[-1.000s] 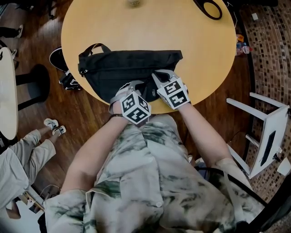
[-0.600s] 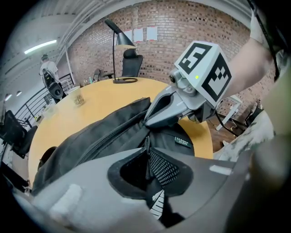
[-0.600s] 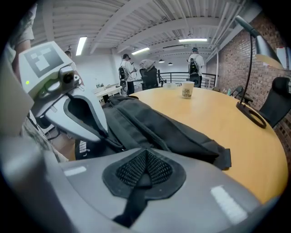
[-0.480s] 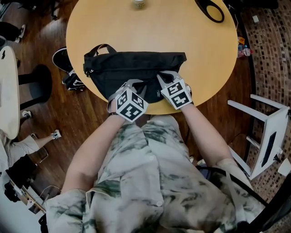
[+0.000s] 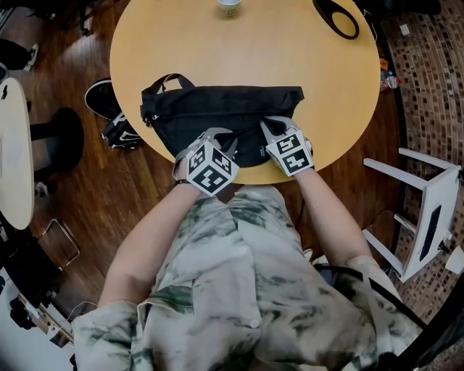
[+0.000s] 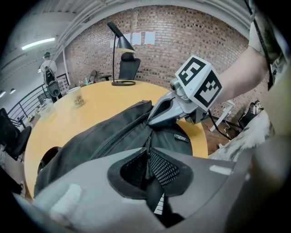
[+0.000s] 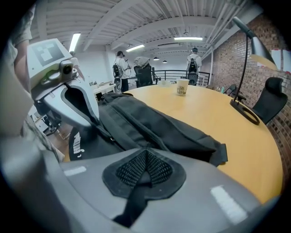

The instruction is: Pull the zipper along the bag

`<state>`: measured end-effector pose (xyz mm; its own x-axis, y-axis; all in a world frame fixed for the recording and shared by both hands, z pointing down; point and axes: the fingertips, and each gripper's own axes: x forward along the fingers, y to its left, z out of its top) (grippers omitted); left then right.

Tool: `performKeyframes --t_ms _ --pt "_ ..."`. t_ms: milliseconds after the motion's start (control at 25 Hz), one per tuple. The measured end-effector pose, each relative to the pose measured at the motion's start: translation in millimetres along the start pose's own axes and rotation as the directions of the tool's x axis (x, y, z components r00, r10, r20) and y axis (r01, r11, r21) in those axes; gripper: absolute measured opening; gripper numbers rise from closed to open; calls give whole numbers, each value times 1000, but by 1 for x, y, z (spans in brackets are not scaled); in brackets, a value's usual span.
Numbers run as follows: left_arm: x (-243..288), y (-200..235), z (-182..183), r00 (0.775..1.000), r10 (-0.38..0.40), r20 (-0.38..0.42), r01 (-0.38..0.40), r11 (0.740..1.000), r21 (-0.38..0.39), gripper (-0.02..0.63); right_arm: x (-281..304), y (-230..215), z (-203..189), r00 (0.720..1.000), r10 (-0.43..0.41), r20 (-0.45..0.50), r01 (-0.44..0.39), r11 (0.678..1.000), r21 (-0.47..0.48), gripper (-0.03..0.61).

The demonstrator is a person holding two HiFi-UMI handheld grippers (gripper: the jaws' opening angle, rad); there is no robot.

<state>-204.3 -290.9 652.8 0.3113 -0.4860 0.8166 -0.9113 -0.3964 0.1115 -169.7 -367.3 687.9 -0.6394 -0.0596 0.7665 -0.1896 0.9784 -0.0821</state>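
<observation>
A black bag (image 5: 210, 116) lies along the near part of the round wooden table (image 5: 239, 51), its zipper running lengthwise. My left gripper (image 5: 223, 138) is shut at the bag's near middle. In the left gripper view its pads (image 6: 161, 168) pinch a thin black zipper pull (image 6: 147, 154) that leads up to the zipper line on the bag (image 6: 100, 136). My right gripper (image 5: 270, 124) is shut just to the right. The right gripper view shows the right gripper (image 7: 145, 168) clamping a fold of the bag's fabric (image 7: 150, 123). The two grippers are a few centimetres apart.
A paper cup (image 5: 230, 6) stands at the table's far edge, and a lamp's black ring base (image 5: 336, 16) at the far right. A white stool (image 5: 428, 210) is on the floor to the right. Dark shoes (image 5: 109, 109) lie on the floor left of the table.
My left gripper has slid a little leftward along the bag while the right one kept its place on it. A seated person at the lower left is gone from view.
</observation>
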Motion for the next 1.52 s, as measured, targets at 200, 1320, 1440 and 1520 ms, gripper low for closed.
performKeyframes --t_ms 200,1320,1440,1520 --pt "-10 9 -11 999 -36 5 36 999 5 29 -1 -7 -7 999 -36 -32 38 998 47 6" --pt "-77 86 -113 997 -50 67 55 995 -81 30 0 -14 -18 977 -168 -133 177 982 61 6" --pt "-81 94 -122 997 -39 66 45 995 -90 31 -1 -15 -19 973 -183 -139 193 979 63 6" --pt "-84 99 -128 998 -32 60 38 994 -100 31 -2 -16 -18 972 -187 -145 198 978 65 6"
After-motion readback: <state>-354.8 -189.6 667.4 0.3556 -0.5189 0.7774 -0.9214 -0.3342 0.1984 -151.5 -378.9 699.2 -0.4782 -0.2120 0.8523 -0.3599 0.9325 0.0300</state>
